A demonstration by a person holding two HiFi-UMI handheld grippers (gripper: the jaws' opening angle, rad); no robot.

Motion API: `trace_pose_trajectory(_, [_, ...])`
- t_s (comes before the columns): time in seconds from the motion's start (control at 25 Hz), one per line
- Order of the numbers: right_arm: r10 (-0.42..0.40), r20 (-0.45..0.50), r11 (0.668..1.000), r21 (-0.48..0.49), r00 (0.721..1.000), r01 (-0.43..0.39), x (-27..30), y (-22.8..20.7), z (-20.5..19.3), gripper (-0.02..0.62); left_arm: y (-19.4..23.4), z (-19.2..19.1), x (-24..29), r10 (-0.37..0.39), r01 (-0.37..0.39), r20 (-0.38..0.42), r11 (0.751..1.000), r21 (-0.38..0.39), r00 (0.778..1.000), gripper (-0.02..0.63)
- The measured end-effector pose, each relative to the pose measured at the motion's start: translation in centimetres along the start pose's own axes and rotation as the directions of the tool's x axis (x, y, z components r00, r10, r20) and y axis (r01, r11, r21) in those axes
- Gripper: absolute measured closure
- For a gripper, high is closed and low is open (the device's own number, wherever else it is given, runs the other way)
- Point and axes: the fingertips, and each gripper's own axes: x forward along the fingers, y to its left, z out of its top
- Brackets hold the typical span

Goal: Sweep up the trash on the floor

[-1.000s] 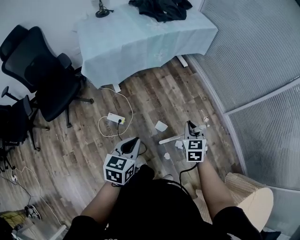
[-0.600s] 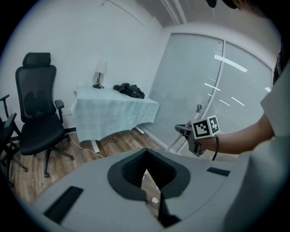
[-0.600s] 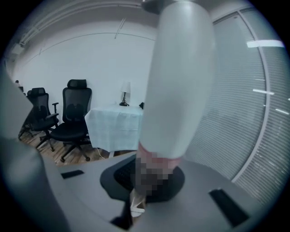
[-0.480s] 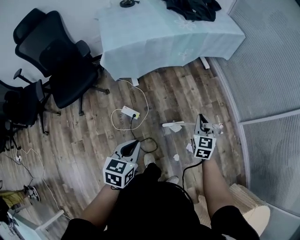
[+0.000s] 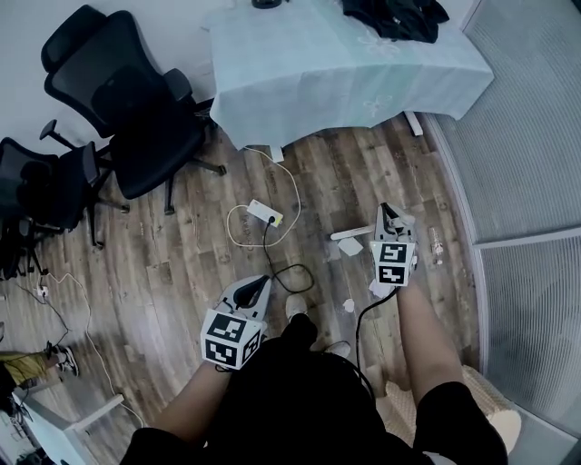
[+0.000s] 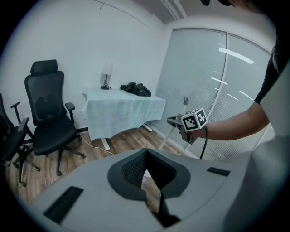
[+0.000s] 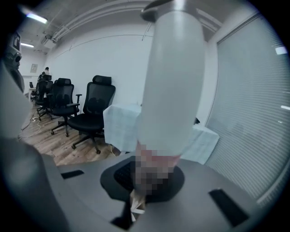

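Office chairs [image 5: 136,109], draped table [image 5: 345,73], perhaps dark clothing [image 5: 395,16]

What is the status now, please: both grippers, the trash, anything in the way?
Right gripper shut on white handle. Left gripper shut, empty. Paper scraps on floor, not yet swept. Black cable and power strip lie close by.

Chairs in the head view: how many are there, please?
2: one chair left of the table, a second chair at the picture's left edge. More may lie beyond that edge.
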Motion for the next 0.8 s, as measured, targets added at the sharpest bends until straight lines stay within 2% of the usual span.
trace_pose_trajectory(0.08, [-0.017,-0.048,1.0,0.009,0.999,0.017,-0.7,0.0,-2.0,0.574,-0.1,-0.3,-0.1,-0.002,0.002,-0.002,1.0,-0.002,1.0,0.612])
trace_pose_trajectory(0.32, [-0.067,-0.099,0.997,0.04,0.993,0.071,-5.3,0.2,-5.2,0.574,-1.7,0.0,0.4,-0.042,0.042,0.002,0.999,0.018,0.999,0.612])
trace_pose_trajectory(0.56, [-0.087,-0.134,0.995,0.029,0.987,0.092,-10.9,1.1,-8.5,0.574,-5.3,0.8,1.7,-0.113,0.112,0.001,0.991,0.066,0.994,0.612])
trace_pose_trajectory(0.8, [-0.135,-0.17,0.985,0.085,0.976,0.152,-15.7,-1.4,-11.6,0.574,-9.6,0.5,2.5,-0.183,0.184,-0.019,0.976,0.119,0.983,0.612])
